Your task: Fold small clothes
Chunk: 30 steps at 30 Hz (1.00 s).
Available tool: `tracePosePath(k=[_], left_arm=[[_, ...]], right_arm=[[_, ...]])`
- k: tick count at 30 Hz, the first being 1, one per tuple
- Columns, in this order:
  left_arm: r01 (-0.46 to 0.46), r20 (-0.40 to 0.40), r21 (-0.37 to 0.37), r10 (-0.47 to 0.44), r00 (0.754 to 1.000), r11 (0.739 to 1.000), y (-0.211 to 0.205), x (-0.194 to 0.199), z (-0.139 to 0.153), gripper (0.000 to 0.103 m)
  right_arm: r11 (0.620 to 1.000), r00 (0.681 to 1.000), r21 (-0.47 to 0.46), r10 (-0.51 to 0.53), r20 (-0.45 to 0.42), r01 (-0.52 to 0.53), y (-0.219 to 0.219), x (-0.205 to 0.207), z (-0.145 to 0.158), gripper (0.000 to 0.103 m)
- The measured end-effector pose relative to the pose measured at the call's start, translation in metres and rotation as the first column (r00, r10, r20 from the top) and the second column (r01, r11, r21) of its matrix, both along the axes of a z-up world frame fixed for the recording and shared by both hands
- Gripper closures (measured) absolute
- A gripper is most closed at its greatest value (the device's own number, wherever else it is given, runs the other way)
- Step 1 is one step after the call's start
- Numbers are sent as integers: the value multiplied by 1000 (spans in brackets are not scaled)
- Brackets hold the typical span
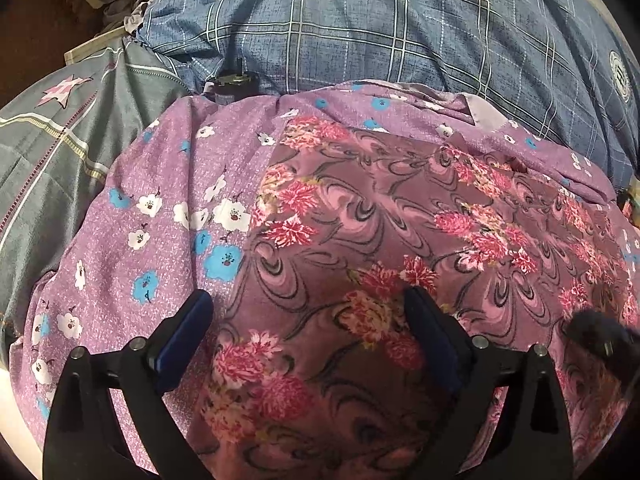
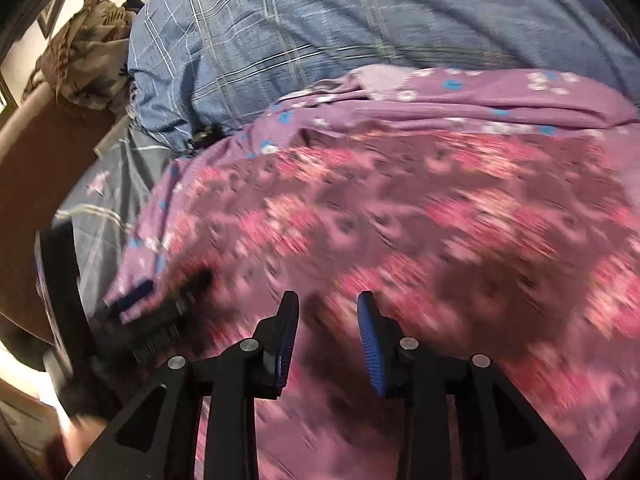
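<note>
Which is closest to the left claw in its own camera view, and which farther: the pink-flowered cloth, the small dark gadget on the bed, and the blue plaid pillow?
1. Pink-flowered cloth: right under the left claw, spreading right.
2. Small dark gadget: beyond the cloth, upper left of centre.
3. Blue plaid pillow: behind the gadget, across the top.

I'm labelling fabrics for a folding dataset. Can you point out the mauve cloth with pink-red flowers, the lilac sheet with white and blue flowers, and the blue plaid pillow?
Mauve cloth with pink-red flowers [image 1: 400, 216]: left wrist view, its flat middle.
Lilac sheet with white and blue flowers [image 1: 176, 184]: left wrist view, its left part.
Blue plaid pillow [image 1: 340, 28]: left wrist view, its front face.
</note>
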State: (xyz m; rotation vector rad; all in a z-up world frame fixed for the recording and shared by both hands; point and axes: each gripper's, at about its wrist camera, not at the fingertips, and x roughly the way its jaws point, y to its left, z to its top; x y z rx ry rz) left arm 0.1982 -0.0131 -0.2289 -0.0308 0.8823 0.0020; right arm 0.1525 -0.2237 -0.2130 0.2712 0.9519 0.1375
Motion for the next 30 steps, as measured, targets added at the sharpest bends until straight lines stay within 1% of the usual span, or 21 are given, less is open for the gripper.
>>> tracePosePath(k=[2,3,5,7,8,9,10,11,12,13,14,15,16,17,18,20,22,24,27,30], left_arm=[[-2,5,4,2,1000,1000,-1,-2,0,3],[2,8,4,-2,1000,1000,-2,-4,-1,3],[14,10,8,-14,1000,1000,-4,-8,0,3],[49,5,19,-49,999,999,-6,-18,4,3],[55,15,35,-56,998,998,-7,-26,8,3],[61,32,48,-62,998,997,-7,-32,12,3],[68,56,65,-72,996,996,-8,-40,17,3],[75,76,81,-81,994,994,-9,-47,21,3],[79,93,96,-88,992,992,-9,-55,24,3],[80,95,103,-90,991,991,-8,-58,23,3],[78,82,117,-88,993,990,-8,-61,18,3],[74,46,136,-81,996,988,-7,-63,9,1],[72,3,139,-73,997,988,-6,-63,0,1],[65,-4,118,-65,998,991,-2,-66,0,1],[52,-8,92,-52,999,994,3,-70,3,1],[44,-14,84,-43,999,996,6,-79,13,1],[39,3,91,-39,999,995,8,-93,27,1],[31,47,79,-35,998,996,12,-107,47,1],[15,105,53,-21,994,998,16,-130,79,1],[3,181,54,-13,983,999,14,-152,114,1]], right_arm=[[998,999,-49,-32,-16,31,-9,-16,-7,69],[998,999,-54,-39,-9,39,-14,-28,-12,69],[997,999,-67,-31,21,32,-19,-46,-11,69],[994,998,-101,-38,47,42,-22,-63,-2,69],[992,996,-112,-52,71,59,-26,-71,3,69],[987,990,-126,-89,108,103,-35,-82,11,66],[982,984,-129,-124,124,140,-43,-88,15,61],[975,978,-124,-169,123,184,-56,-93,18,57],[969,974,-119,-207,96,218,-68,-95,15,54],[963,970,-122,-237,56,242,-78,-94,9,57],[962,969,-113,-248,17,249,-86,-93,2,56],[965,969,-82,-248,2,247,-92,-94,-3,56],[965,968,-82,-249,17,250,-91,-96,1,56],[965,969,-88,-248,21,249,-89,-97,5,56],[967,970,-85,-237,44,240,-85,-101,13,56],[971,971,-65,-222,84,228,-79,-112,23,56],[973,969,-52,-219,115,226,-76,-124,34,55],[976,965,-22,-211,155,217,-76,-138,49,55],[976,956,-32,-206,208,217,-66,-149,70,51],[979,945,-30,-187,268,202,-58,-163,92,48]])
